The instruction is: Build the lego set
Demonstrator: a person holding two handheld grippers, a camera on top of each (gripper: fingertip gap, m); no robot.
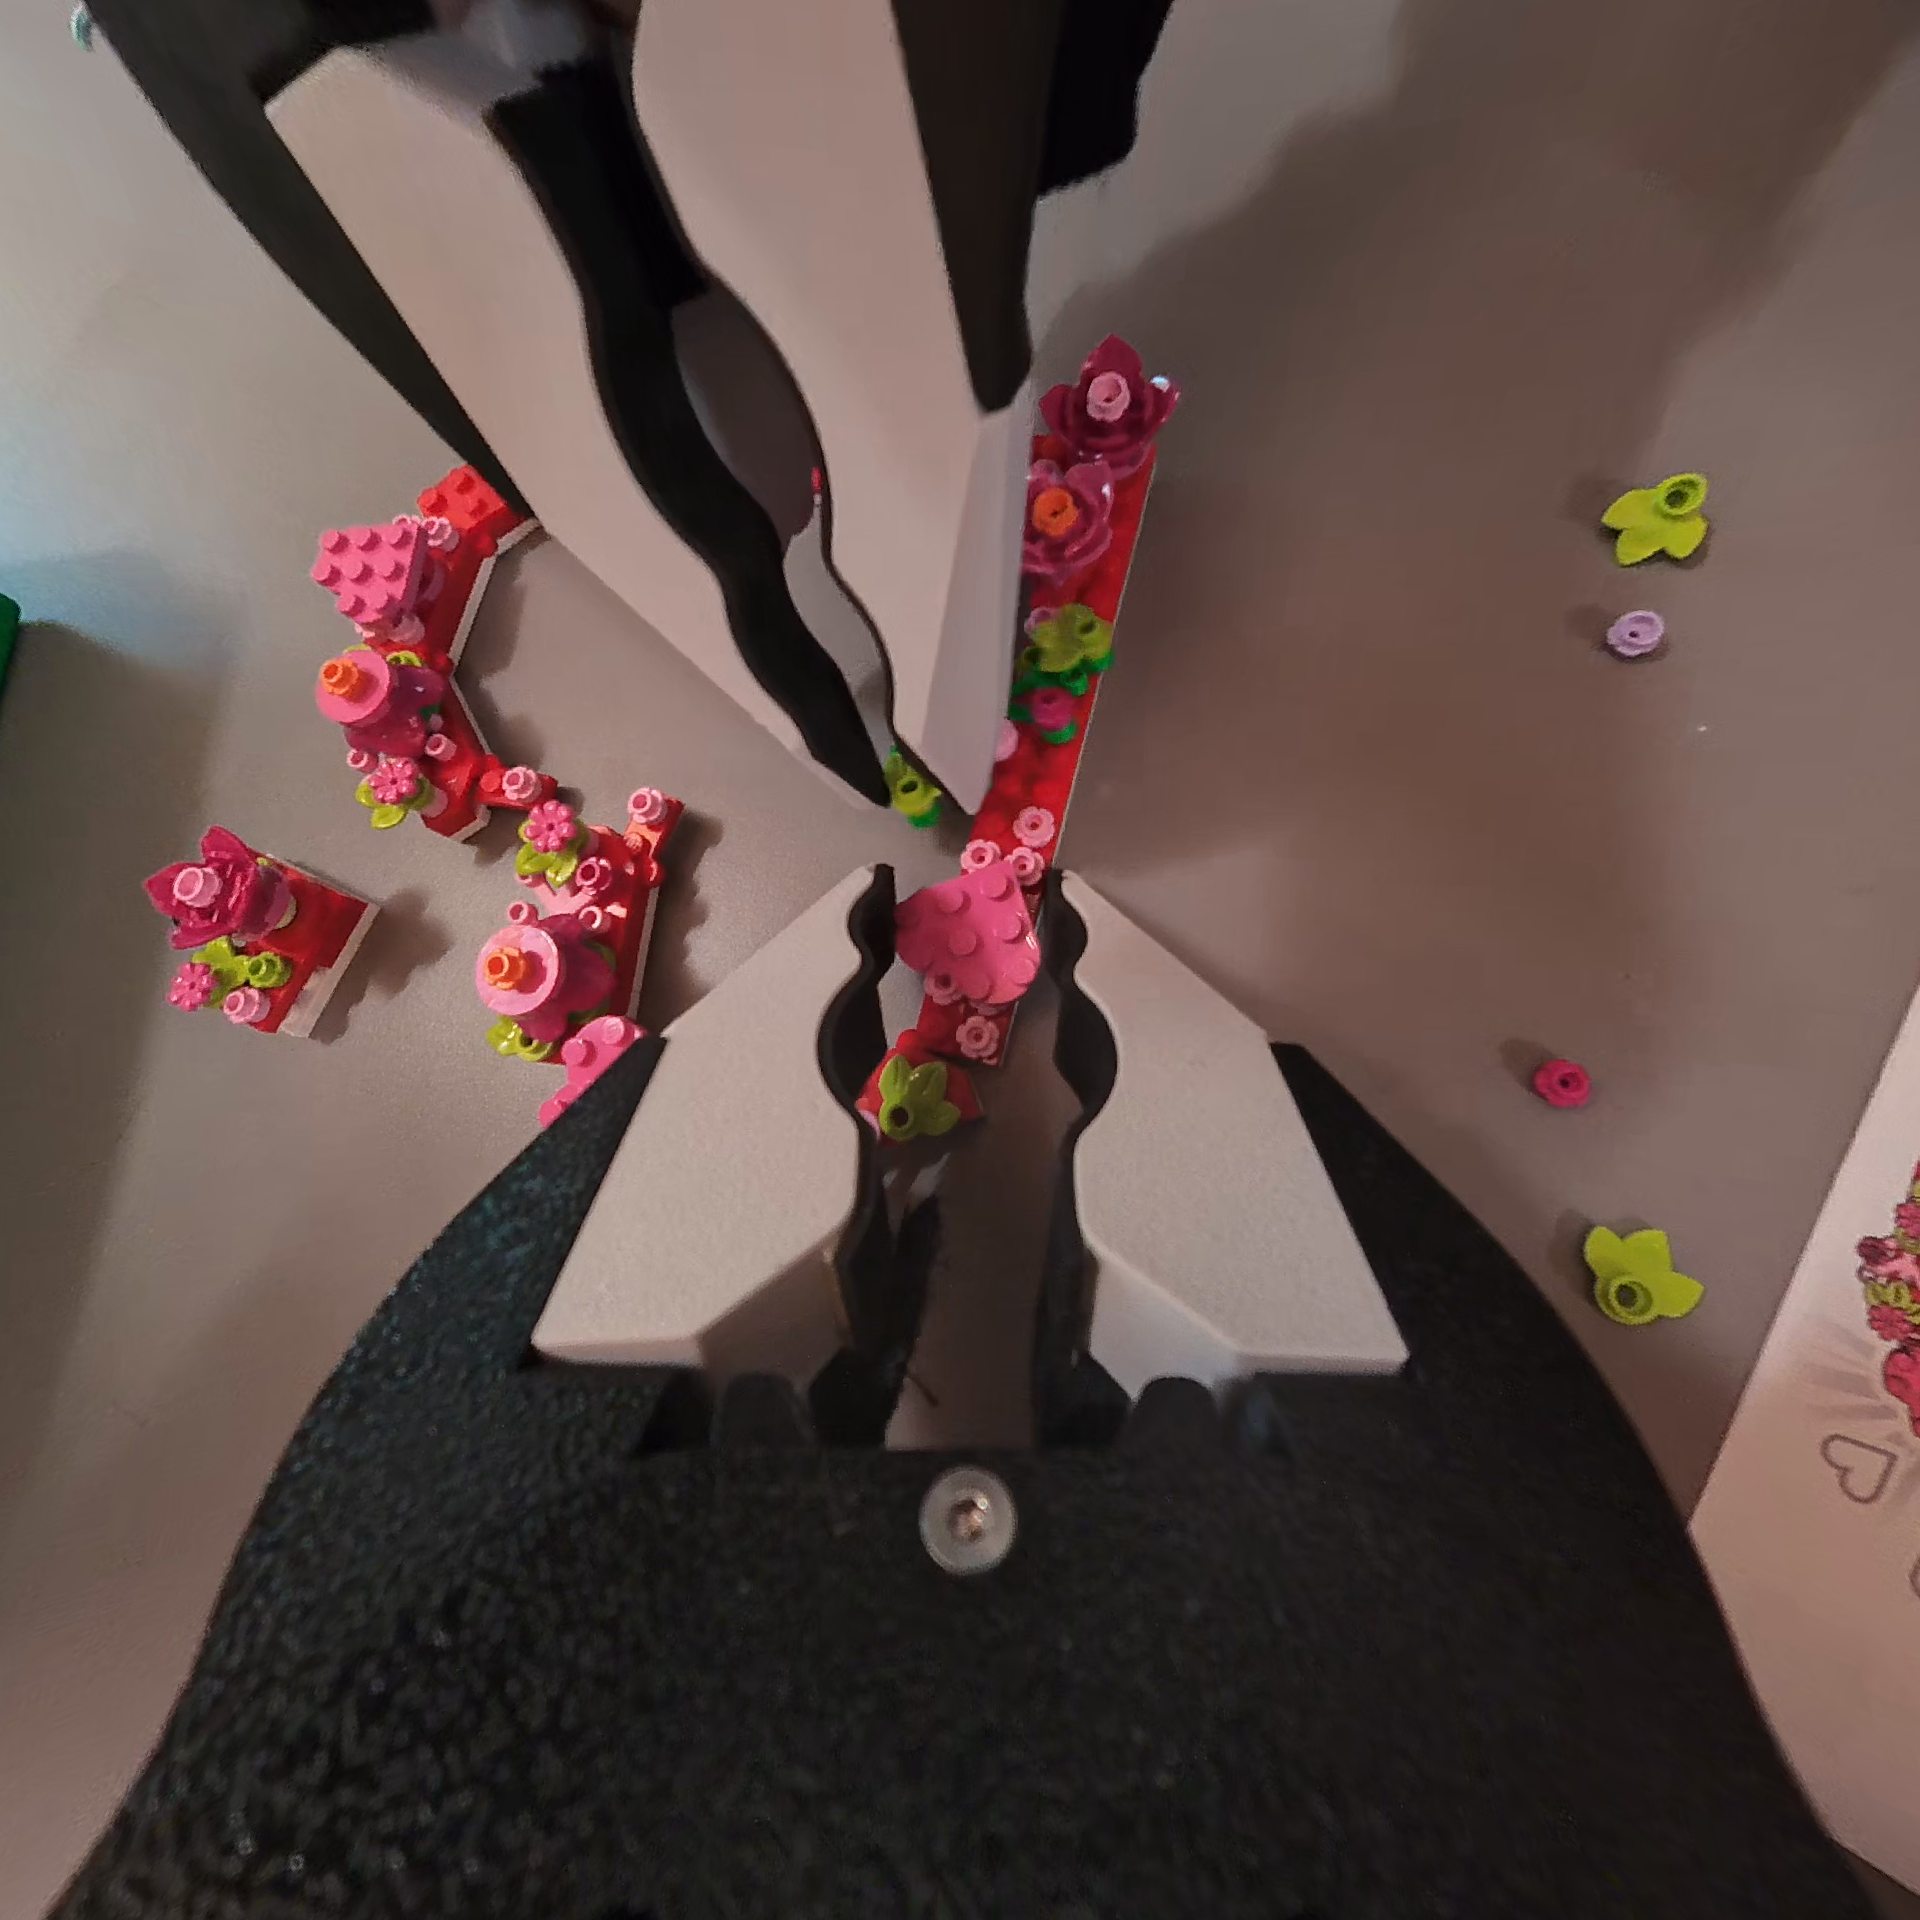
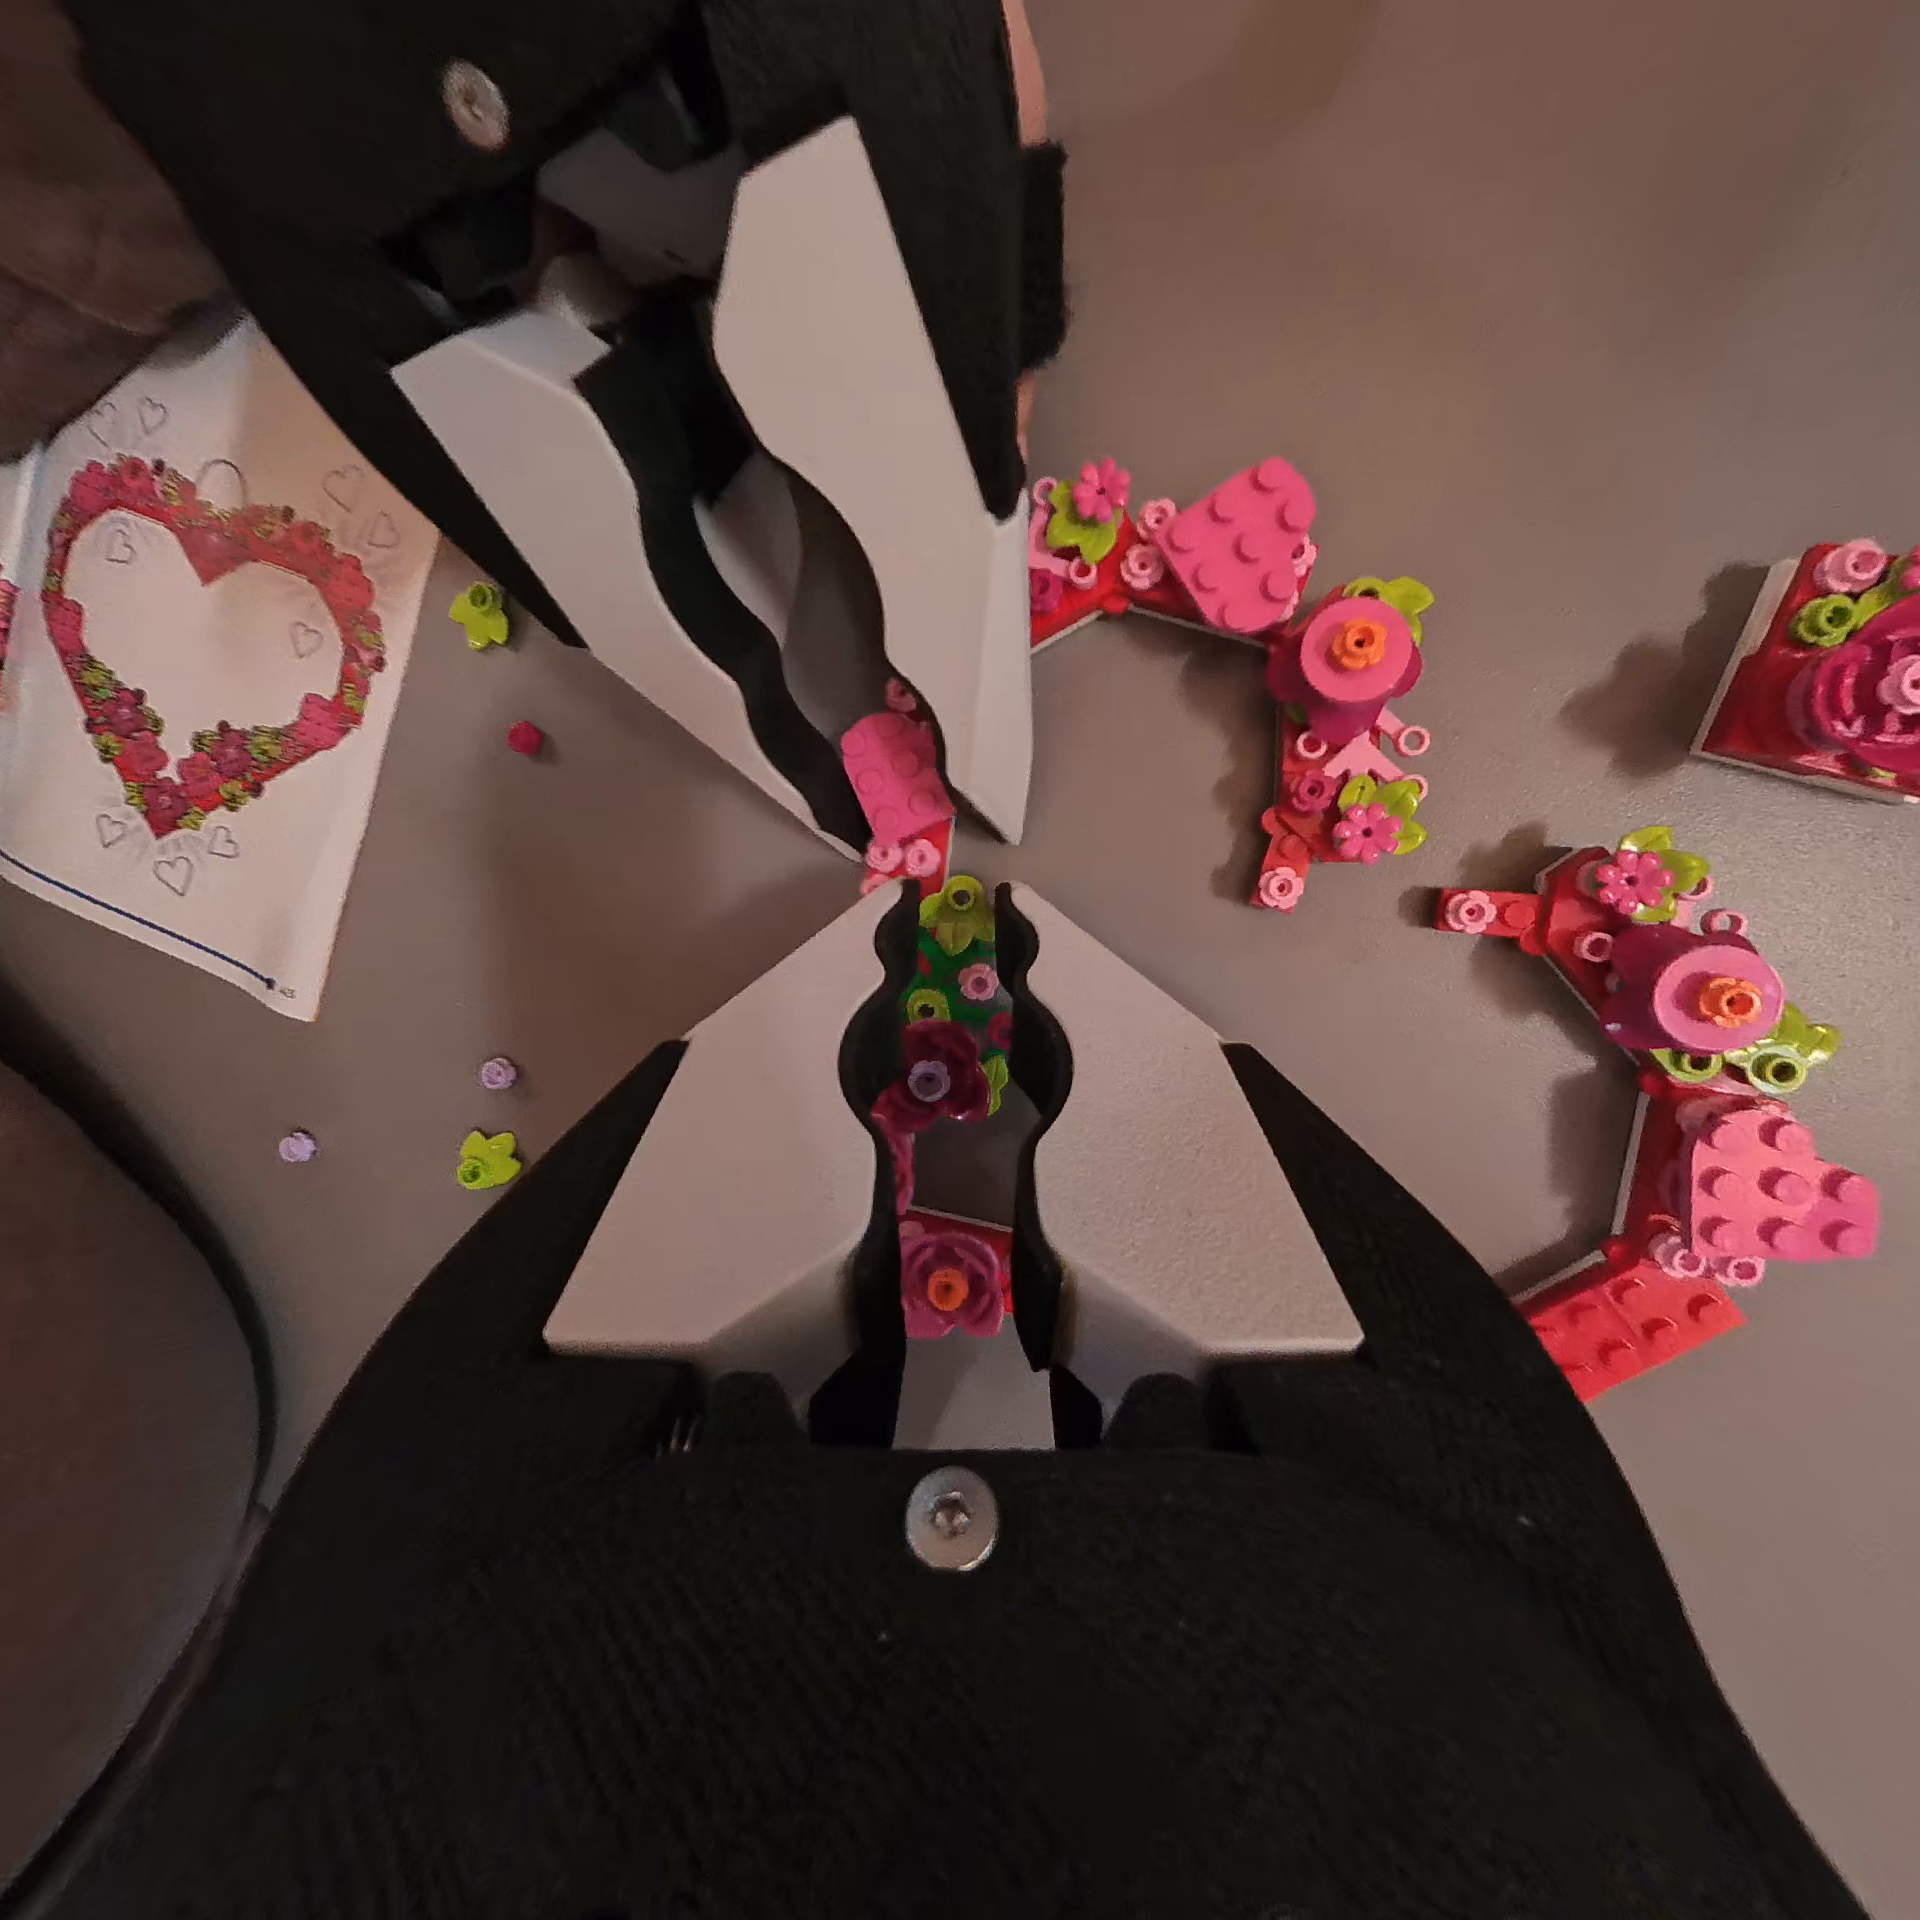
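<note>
Both hand-held grippers nearly closed, left (image 1: 966, 883) & right (image 2: 958, 894) tip-to-tip, facing each other.

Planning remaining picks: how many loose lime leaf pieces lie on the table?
2: one lime leaf by the instruction sheet, a second leaf below a lavender stud. More may be hidden.

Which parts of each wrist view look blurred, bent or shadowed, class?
Left wrist view: the right gripper reaching in from above is motion-smeared; wide-angle bending curves the instruction sheet; loose pieces stay sharp. Right wrist view: the left gripper above is softly blurred; the finished segments cast dark shadows leftward on the grey table.
</note>
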